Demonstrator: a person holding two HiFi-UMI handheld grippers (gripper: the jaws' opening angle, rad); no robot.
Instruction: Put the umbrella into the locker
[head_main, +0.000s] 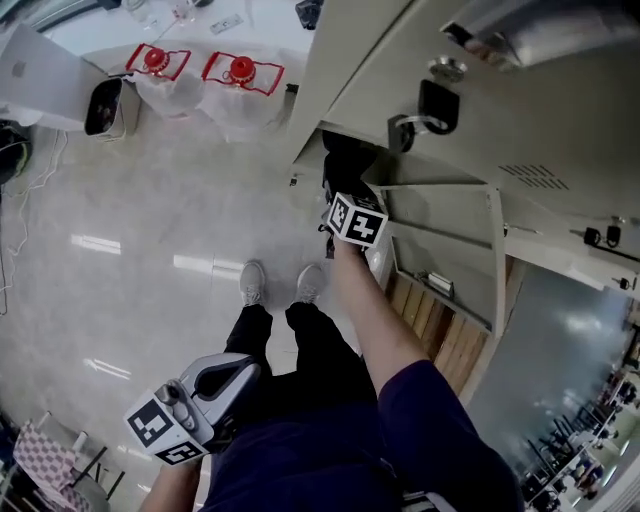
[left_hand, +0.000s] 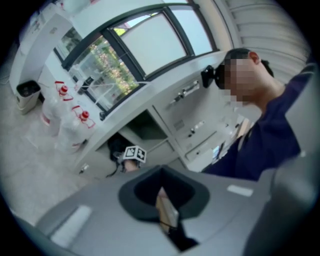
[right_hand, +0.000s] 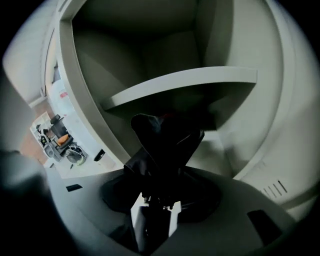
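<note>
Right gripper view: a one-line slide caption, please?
Right gripper, jaws shut on the black umbrella, pointing into the open locker under its shelf.

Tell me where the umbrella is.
In the right gripper view, the umbrella is clamped in the right gripper, poking into the open locker below its shelf.

glossy pale floor (head_main: 150, 250), large windows (left_hand: 150, 50)
</note>
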